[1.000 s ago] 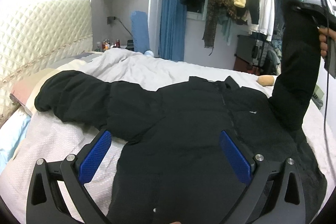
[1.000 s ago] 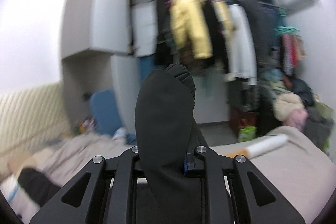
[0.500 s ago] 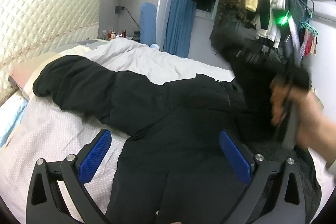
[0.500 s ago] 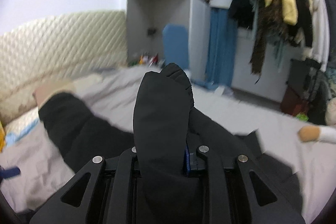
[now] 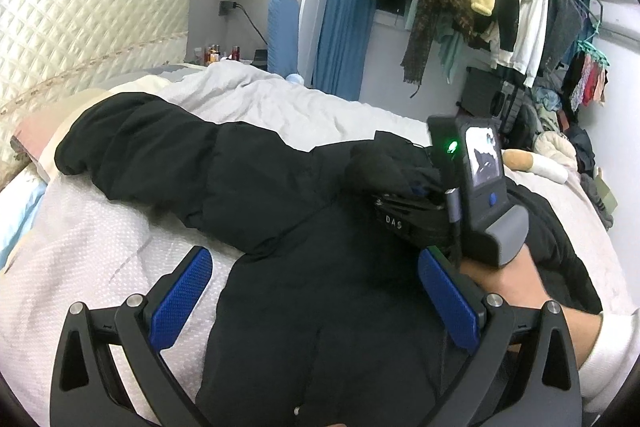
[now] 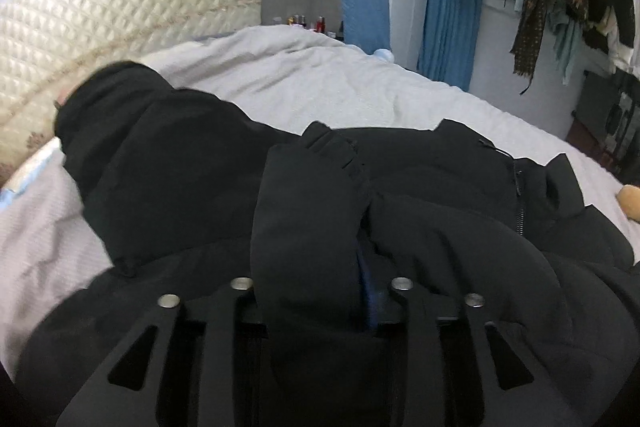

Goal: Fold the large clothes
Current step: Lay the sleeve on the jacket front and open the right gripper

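Note:
A black puffer jacket lies spread on the bed, front up, its left sleeve stretched toward the pillows. My left gripper is open and empty, hovering over the jacket's lower body. My right gripper is shut on the cuff of the jacket's right sleeve and holds it low over the jacket's chest. The right gripper also shows in the left wrist view, with the sleeve folded across the jacket.
The bed has a grey-white cover and a quilted cream headboard at left. A rack of hanging clothes stands at the back right. A blue curtain and small bottles are behind the bed.
My right gripper has swung the right sleeve from high at the right down and leftward across the jacket's chest. The left gripper has stayed open over the jacket.

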`<state>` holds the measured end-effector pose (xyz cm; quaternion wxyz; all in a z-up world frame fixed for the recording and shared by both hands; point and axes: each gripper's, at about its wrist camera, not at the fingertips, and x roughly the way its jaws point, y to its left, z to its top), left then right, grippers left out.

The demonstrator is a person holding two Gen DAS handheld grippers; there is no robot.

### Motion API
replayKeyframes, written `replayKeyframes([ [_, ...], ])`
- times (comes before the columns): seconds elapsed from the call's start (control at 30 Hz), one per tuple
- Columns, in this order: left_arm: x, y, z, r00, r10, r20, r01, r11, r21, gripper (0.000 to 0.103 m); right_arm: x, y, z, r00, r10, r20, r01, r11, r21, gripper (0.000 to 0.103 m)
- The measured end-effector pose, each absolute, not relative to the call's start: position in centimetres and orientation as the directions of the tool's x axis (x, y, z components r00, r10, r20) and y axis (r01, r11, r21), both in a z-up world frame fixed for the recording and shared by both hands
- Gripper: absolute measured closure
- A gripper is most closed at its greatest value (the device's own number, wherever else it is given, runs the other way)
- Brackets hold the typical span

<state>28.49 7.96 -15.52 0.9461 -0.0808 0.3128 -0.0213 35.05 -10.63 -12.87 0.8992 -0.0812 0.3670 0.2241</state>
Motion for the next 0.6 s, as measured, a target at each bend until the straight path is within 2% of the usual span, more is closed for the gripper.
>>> replayKeyframes([
  [0.07, 28.4, 7.8, -15.5, 0.803, -0.091, -0.588, -0.009, 0.986, -0.164, 0.0, 34.6, -10.9, -12.2, 0.599, 0.414, -0.685, -0.489, 0.867, 0.096, 0.022],
  [0.1, 28.3, 7.8, -15.4, 0.805, -0.092, -0.587, -0.008, 0.986, -0.166, 0.0, 34.4, -11.1, -11.6, 0.602, 0.429, -0.673, -0.489, 0.865, 0.113, 0.016],
  [0.27, 27.7, 7.7, -14.9, 0.813, -0.096, -0.574, -0.005, 0.985, -0.172, 0.0, 32.9, -12.9, -7.9, 0.642, 0.441, -0.627, -0.477, 0.87, 0.124, 0.014],
  [0.6, 26.4, 5.8, -14.0, 0.823, -0.119, -0.556, 0.028, 0.985, -0.169, 0.0, 29.1, -22.3, -2.0, 0.767, 0.313, -0.56, -0.337, 0.939, 0.064, 0.014],
])
